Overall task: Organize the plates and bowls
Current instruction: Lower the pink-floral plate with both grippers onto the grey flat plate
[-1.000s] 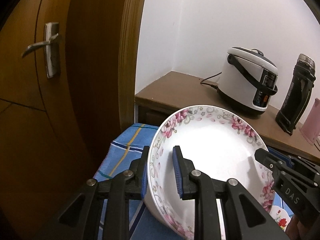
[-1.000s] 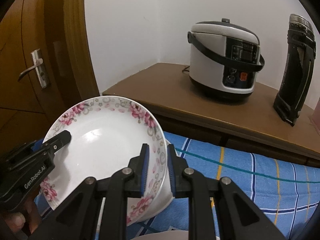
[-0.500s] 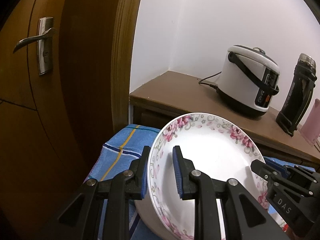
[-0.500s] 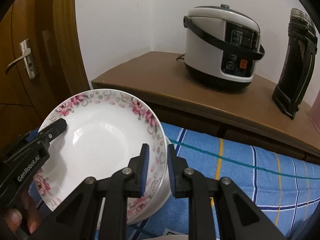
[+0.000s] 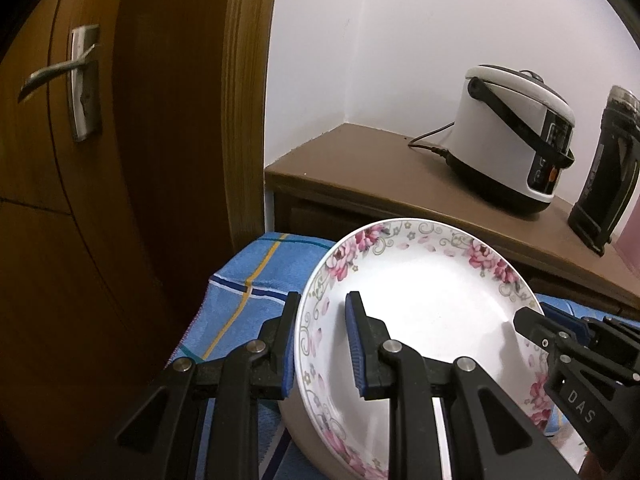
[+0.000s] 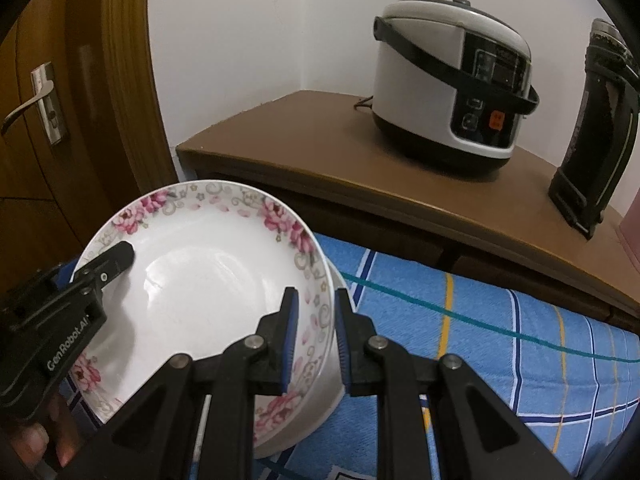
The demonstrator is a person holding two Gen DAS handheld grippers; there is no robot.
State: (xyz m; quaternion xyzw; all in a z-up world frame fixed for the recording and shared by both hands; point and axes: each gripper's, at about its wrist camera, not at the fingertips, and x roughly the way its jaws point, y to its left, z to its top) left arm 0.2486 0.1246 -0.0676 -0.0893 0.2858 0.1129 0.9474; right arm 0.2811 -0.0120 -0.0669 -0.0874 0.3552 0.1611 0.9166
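Both grippers clamped on one plate.
Your left gripper [image 5: 322, 344] has its jaws closed on the plate's [image 5: 420, 312] left rim; your right gripper [image 6: 316, 338] has its jaws closed on the opposite rim. Plate sits tilted over the blue checked cloth [image 6: 500, 344] on the surface, near the wooden cabinet [image 6: 320, 152] with the rice cooker [image 6: 452, 80].

Brown wooden counter [image 6: 320, 148] carried rice cooker [image 6: 452, 80] and black flask [image 6: 592, 128]; blue checked cloth [image 6: 500, 356] covered the lower surface.
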